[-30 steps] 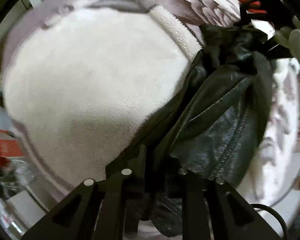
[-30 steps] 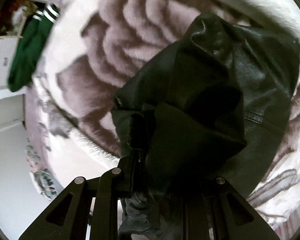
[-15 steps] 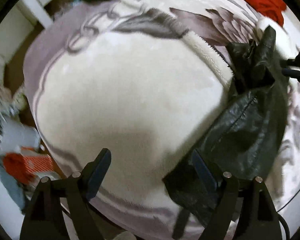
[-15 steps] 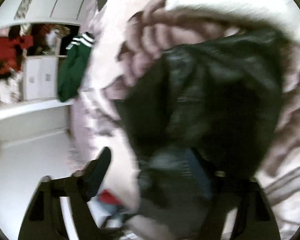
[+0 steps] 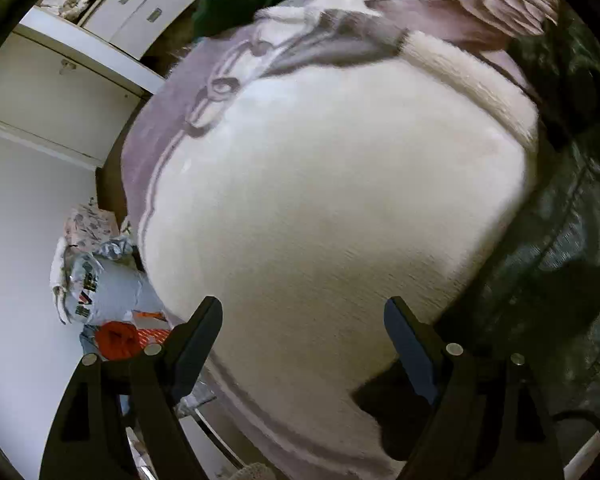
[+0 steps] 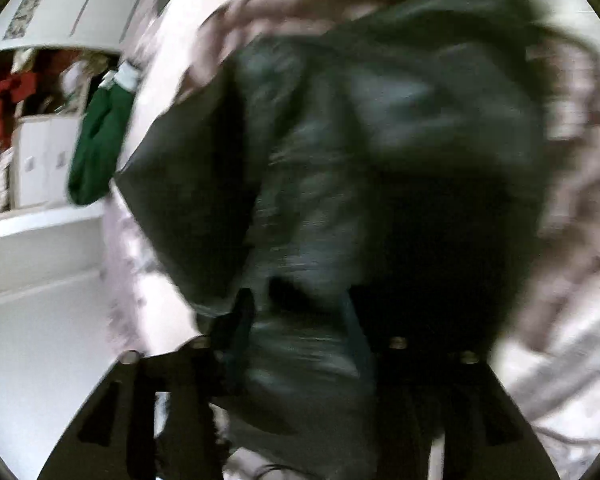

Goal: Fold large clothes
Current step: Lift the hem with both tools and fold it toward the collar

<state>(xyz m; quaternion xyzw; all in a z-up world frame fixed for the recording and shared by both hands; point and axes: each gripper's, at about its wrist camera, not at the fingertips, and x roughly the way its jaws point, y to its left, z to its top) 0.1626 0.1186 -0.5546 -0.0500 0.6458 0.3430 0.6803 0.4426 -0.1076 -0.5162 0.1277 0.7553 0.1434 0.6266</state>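
In the left wrist view, the left gripper (image 5: 302,332) stood wide open and empty over the pale blanket (image 5: 320,200), having let go of the black leather jacket (image 5: 556,248), which lay at three o'clock; the fold on that side was judged released, with open blanket toward twelve and the bed edge at nine. In the blurred right wrist view, the right gripper (image 6: 296,316) appeared partly closed around jacket folds; a green garment (image 6: 96,144) hung at nine.
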